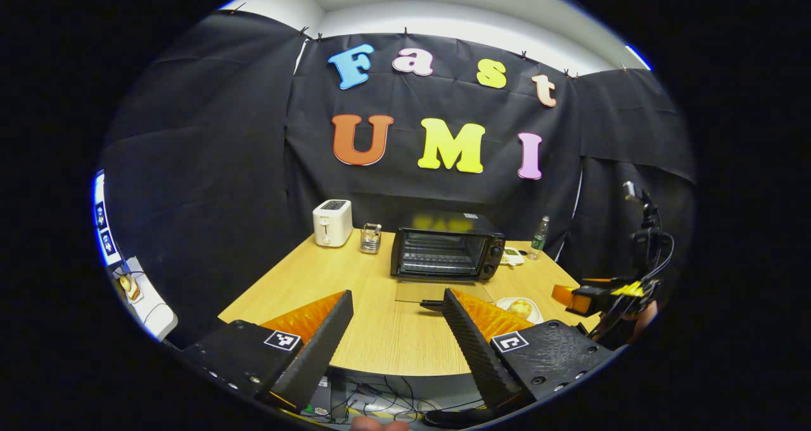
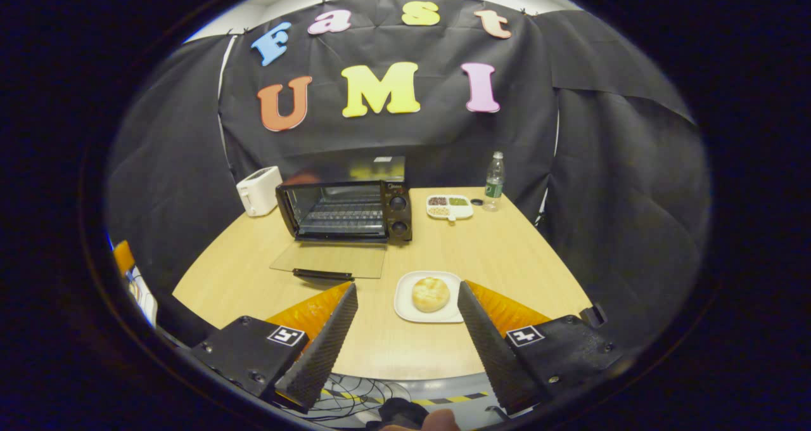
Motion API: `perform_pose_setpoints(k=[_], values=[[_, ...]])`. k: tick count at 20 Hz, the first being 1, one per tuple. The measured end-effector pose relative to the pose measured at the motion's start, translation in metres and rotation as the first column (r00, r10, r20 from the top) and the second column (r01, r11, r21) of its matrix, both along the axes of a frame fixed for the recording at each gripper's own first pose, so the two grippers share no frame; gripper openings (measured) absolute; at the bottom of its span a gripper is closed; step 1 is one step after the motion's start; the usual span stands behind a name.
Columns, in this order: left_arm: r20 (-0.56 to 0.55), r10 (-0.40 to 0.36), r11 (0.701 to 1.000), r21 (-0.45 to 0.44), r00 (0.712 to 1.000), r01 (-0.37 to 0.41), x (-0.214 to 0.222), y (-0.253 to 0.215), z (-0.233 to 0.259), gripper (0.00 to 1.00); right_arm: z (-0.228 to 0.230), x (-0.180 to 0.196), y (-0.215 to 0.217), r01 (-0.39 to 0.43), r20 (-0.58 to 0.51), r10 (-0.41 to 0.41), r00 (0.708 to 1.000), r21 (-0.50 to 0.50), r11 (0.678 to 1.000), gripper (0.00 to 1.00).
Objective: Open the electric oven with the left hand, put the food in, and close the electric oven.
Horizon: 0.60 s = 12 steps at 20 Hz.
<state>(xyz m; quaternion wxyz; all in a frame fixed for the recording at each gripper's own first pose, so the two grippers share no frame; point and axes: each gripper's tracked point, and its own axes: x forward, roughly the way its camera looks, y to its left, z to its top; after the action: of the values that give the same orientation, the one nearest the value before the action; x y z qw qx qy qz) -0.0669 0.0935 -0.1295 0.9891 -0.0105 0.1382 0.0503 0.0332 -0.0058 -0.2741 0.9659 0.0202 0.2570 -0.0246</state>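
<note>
One oven (image 2: 345, 208) at the far middle of the table (image 2: 507, 253), black, door (image 2: 329, 260) dropped flat toward the near edge, glass see-through, dark handle (image 2: 322, 274) along its front lip. Two knobs (image 2: 398, 215) down the oven's right side; one wire rack inside. In the left gripper view, same oven (image 1: 447, 248) dead ahead at 12 o'clock, door (image 1: 437, 290) lying open.

One bread roll (image 2: 431, 293) on one white plate (image 2: 408, 307), at 5 o'clock from the oven, near the table's front edge, just right of the open door and apart from it. In the left gripper view, plate (image 1: 507, 304) and roll (image 1: 521, 307) at 4 o'clock, partly behind the near finger.

Two grippers. Right gripper (image 2: 405, 329) spread wide, holding nothing, roll and plate framed between its fingers farther off. Left gripper (image 1: 398, 329) likewise spread wide and empty, aimed at the open door; in its view the other gripper (image 1: 599, 296) hanging at 3 o'clock above the table's right edge, jaw state there impossible to tell.

Farther out: one white toaster (image 2: 258, 190) at 9 o'clock from the oven, one glass jar (image 1: 370, 238) between toaster and oven, one divided snack tray (image 2: 449, 206) at 3 o'clock, one plastic bottle (image 2: 493, 180) beyond it near the far right corner.

Light wood table, curved front edge. Black cloth walls all round, white ceiling above, loose cables (image 2: 355, 396) under the near edge.
</note>
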Motion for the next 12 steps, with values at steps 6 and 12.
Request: perform_pose_setpoints(k=[6,12], values=[[0.04,0.083,0.996,0.019,0.996,-0.084,0.032,0.014,0.035,0.94,-0.071,0.056,-0.016,0.046,-0.079,-0.044,0.996,0.023,0.999,1.0],[0.025,0.127,0.991,0.034,0.992,-0.128,0.081,0.001,0.042,0.94,-0.162,0.083,-0.04,0.14,-0.242,-0.124,0.962,0.048,0.989,1.0]])
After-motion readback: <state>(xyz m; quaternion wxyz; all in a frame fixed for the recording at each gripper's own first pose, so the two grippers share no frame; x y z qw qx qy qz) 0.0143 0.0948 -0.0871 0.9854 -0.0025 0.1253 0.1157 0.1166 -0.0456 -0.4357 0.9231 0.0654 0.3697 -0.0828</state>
